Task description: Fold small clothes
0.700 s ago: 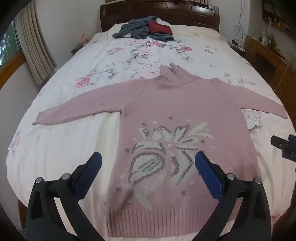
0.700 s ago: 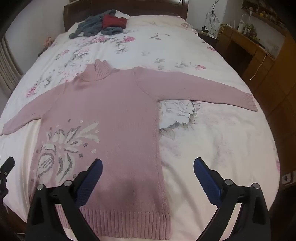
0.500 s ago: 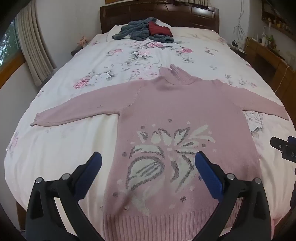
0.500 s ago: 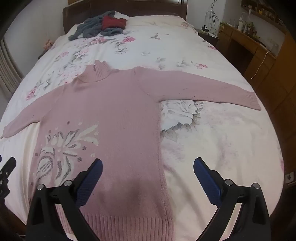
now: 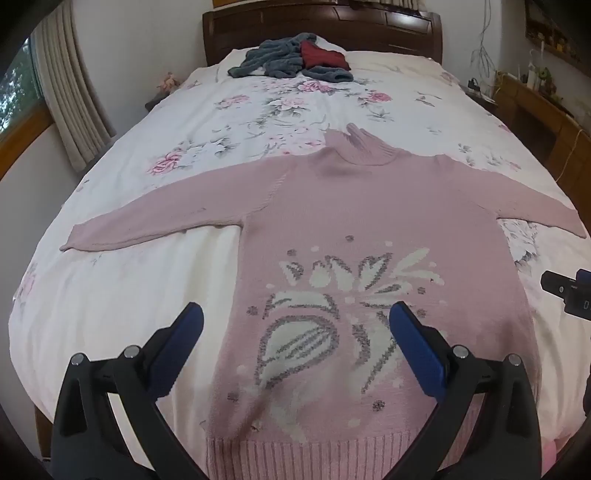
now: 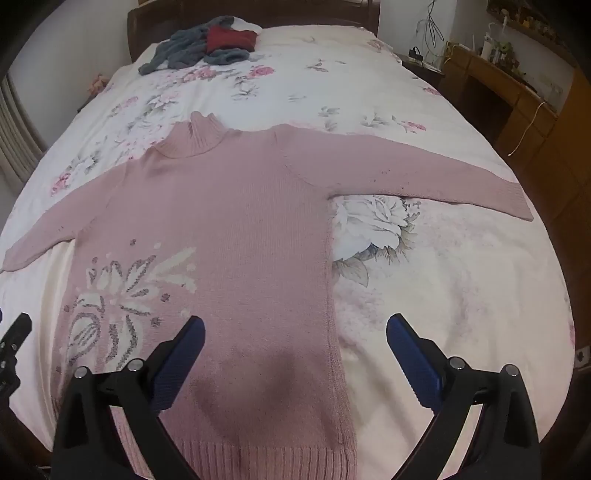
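A pink knitted turtleneck sweater [image 5: 369, 221] [image 6: 236, 221] with a white and grey flower pattern lies flat on the bed, front up, both sleeves spread out sideways. Its ribbed hem is nearest the cameras. My left gripper [image 5: 295, 325] hovers open above the lower left part of the sweater, with nothing between its blue pads. My right gripper [image 6: 295, 332] hovers open above the lower right edge of the sweater, also holding nothing. The right gripper's tip [image 5: 569, 295] shows at the right edge of the left wrist view.
The bed [image 5: 129, 295] has a white floral cover. A heap of grey and red clothes [image 5: 295, 61] lies near the dark wooden headboard [image 5: 321, 26]. Wooden furniture [image 6: 517, 96] stands along the right side; curtains [image 5: 70, 96] hang at the left.
Both grippers have moved forward and lower over the sweater, so its hem now sits nearer the bottom of both views. Both stay open.
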The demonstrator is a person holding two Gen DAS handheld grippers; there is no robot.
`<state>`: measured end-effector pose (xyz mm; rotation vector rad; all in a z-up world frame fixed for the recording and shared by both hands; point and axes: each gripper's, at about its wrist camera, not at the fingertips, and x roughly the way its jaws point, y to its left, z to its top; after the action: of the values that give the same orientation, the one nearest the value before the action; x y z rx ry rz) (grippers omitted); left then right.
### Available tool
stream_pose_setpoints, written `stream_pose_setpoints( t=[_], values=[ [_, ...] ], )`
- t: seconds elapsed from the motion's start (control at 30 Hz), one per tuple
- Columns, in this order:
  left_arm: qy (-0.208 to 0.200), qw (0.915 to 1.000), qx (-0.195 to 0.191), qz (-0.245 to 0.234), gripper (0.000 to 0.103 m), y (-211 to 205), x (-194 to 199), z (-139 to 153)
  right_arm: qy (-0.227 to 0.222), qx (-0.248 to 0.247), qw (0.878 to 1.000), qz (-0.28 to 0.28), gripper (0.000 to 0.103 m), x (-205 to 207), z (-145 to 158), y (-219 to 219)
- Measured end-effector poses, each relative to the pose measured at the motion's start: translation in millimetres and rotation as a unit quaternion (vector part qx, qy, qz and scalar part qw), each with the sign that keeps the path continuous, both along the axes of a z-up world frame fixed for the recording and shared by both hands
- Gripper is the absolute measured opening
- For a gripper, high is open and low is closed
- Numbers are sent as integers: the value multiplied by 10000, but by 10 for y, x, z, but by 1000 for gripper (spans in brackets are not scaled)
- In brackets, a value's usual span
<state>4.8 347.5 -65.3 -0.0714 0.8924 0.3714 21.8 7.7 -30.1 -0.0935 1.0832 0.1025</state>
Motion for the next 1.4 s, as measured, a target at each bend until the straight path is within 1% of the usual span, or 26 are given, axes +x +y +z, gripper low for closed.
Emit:
stream_pose_setpoints(
  t=[0.57, 0.97, 1.4],
  values=[
    [17, 10000, 17, 12, 100, 29, -47, 5, 32, 47, 10000, -1, 99, 5, -28, -3],
    [48, 10000, 79, 9, 100, -11, -24, -23, 84, 59, 9999, 0, 99, 16, -107, -5],
    [71, 9999, 72, 24, 100, -6, -8, -53, 79, 98, 9999, 8, 99, 19, -116, 0]
  ],
)
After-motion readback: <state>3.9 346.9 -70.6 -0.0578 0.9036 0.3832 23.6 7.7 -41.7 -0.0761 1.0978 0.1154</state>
